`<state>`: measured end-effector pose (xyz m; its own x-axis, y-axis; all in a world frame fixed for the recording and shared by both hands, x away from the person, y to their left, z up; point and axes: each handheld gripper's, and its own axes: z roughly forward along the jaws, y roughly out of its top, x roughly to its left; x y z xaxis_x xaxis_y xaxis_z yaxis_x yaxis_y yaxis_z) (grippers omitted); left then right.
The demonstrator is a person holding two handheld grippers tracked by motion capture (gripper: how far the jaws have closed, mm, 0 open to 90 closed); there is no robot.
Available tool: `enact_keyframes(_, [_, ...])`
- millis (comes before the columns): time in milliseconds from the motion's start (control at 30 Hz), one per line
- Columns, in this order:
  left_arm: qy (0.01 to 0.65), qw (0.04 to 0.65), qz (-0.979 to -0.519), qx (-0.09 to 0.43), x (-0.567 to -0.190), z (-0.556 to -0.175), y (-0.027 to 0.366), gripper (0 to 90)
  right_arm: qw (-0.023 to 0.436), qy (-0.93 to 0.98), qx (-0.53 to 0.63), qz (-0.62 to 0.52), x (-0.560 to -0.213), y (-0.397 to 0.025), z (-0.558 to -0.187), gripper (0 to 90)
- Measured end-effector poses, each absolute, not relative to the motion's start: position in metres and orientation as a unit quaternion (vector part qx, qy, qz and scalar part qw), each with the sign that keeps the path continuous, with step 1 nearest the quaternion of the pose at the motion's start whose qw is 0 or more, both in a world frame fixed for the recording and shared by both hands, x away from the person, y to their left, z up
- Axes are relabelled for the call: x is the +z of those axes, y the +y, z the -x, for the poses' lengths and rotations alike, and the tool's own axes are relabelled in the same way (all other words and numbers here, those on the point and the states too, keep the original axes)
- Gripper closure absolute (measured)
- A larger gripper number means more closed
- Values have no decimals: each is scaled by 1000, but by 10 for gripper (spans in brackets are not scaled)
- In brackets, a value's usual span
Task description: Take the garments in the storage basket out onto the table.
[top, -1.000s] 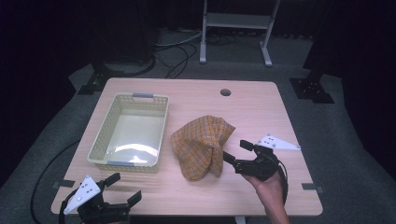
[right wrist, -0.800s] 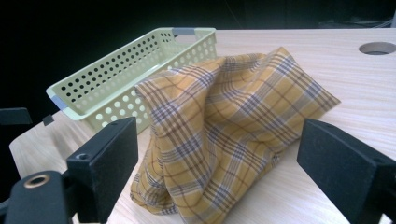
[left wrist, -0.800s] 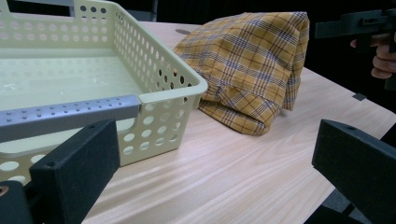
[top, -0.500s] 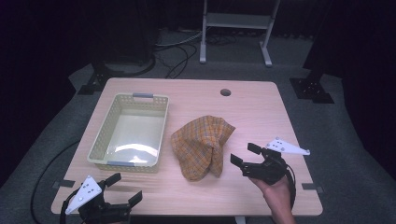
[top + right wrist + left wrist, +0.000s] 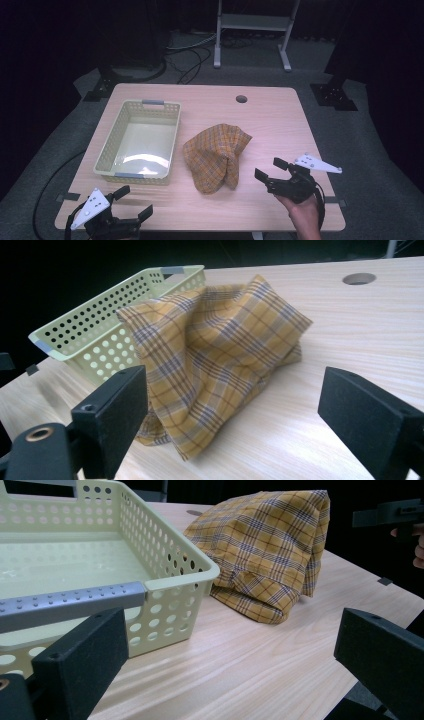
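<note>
Both my left gripper (image 5: 131, 203) and right gripper (image 5: 270, 169) hover spread wide at the table's (image 5: 280, 115) near edge, flanking the crumpled plaid cloth (image 5: 216, 156) beside the empty basket (image 5: 111, 142)

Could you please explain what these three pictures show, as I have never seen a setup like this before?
There is no robot here. A person holds a pair of two-jawed tongs in each hand at a wooden table. The high view looks down from above the person: the left tongs sit at the near left edge, the right tongs at the near right. The other two pictures come from small cameras riding on each tool, looking out between its own black jaws. On the table lie a pale green perforated basket, which looks empty, and beside it a crumpled yellow checked cloth. Both tongs are open and hold nothing.
</note>
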<state>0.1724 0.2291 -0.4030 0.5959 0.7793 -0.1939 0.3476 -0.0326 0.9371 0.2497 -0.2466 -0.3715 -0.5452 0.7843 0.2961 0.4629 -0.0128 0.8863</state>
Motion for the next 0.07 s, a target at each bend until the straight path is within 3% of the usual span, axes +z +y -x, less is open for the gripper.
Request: enact_keyframes(67, [406,564,-693,193,-403,-172,229,10,148,682,550,-458,-372,-251,-246,124])
